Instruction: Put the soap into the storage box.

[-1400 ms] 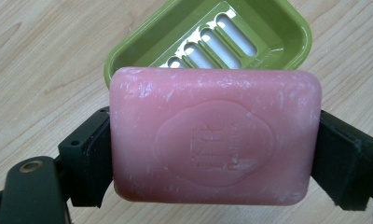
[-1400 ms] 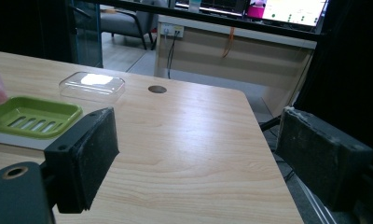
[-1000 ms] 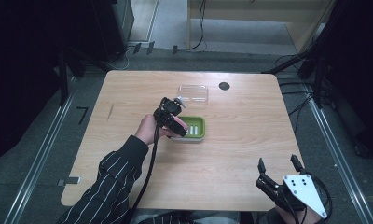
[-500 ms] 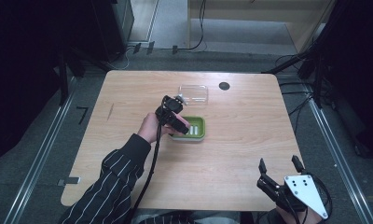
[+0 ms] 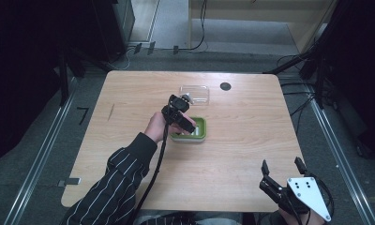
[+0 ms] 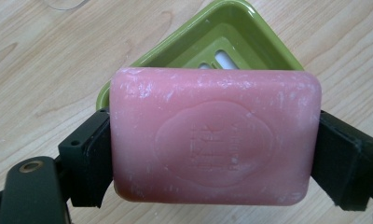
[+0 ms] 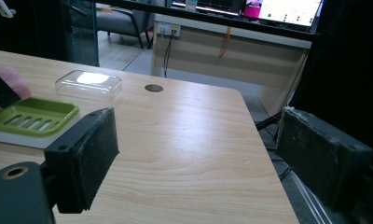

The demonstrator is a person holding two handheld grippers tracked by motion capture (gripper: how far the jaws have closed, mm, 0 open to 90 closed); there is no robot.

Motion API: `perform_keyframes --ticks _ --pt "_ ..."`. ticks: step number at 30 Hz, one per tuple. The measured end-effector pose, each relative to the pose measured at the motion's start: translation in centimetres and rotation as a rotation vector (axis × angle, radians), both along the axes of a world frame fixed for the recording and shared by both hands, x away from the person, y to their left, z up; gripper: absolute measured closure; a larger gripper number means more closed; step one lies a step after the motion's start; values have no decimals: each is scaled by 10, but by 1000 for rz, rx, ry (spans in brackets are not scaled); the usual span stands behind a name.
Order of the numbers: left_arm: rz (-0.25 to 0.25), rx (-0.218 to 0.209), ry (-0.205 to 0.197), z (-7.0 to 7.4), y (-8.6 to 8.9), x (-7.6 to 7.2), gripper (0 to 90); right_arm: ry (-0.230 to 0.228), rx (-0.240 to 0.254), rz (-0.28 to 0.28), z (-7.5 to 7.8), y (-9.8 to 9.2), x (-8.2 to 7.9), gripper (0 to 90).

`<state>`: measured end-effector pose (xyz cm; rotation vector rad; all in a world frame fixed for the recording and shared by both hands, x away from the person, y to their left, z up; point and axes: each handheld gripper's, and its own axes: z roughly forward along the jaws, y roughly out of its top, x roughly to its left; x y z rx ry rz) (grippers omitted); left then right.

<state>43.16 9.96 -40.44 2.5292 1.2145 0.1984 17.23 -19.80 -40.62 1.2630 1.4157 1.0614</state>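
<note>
The left gripper (image 6: 212, 154) clamped a pink soap bar (image 6: 215, 137) by its two short ends, holding it just above the green soap dish (image 5: 192, 129) near the middle of the counter (image 5: 251, 140). Beyond the dish lay a clear plastic lid (image 5: 195, 93). At the counter's near right corner, the right gripper (image 5: 279, 171) hung with its jaws spread wide and empty.

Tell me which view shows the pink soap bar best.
The left gripper view: the pink soap bar faces the camera, stamped face legible, clamped by the left hand-held gripper over the green soap dish. The right gripper view catches a corner at its left edge; the high view barely shows it.
</note>
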Motion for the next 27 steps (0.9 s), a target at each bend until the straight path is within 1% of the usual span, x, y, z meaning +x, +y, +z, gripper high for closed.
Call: perform_keyframes --ticks 3,7,9,10,14,15,18,19,22,23,25,27 --pt "14 7 6 -2 -2 1 136 2 -2 0 0 0 -1 127" --pt "32 -6 15 -6 -3 3 136 -1 -1 -3 0 0 -1 127" --pt "37 -7 18 -7 -3 4 136 0 -1 -5 0 -1 -2 127" --pt "32 -1 21 -7 -3 4 136 0 -1 -5 0 -1 -2 127" --pt "54 -1 12 -10 -6 6 135 -1 0 -5 0 -1 -2 127" --pt "56 5 15 -11 -6 6 135 -1 -1 -6 0 -1 -2 127" --pt "70 -6 25 -14 -7 7 136 -1 1 -7 0 -1 -2 127" --pt "78 -11 25 -15 -7 7 135 0 1 -8 0 -1 -2 127" --pt "101 -6 11 -15 -8 7 136 0 -2 -6 0 -1 -2 127" --pt "102 2 9 -16 -9 7 136 -1 -1 -7 0 -1 -2 127" --pt "112 -5 8 -17 -9 8 135 0 -1 -6 0 -1 -2 127" --pt "118 2 6 -19 -11 8 135 -1 0 -7 0 -1 -2 127"
